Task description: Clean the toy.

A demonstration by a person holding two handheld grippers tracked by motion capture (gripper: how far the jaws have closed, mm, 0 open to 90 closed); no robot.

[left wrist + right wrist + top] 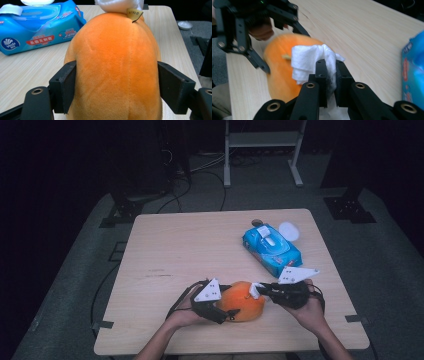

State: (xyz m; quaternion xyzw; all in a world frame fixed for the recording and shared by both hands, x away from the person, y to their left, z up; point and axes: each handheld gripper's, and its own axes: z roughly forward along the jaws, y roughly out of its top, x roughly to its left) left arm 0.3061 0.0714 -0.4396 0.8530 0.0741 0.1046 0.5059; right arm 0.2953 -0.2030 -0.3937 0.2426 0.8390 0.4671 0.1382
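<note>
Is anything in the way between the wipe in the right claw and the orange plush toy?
No, nothing. The right claw pinches the wipe and it lies right against the toy. The left claw holds the toy by its sides, clear of that spot.

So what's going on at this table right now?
A person is wiping an orange plush toy near the front edge of the table. The left gripper clamps the toy's sides, while the right gripper is shut on a white wipe pressed against the toy's top end. A blue wipes pack lies further back, lid flipped open.
</note>
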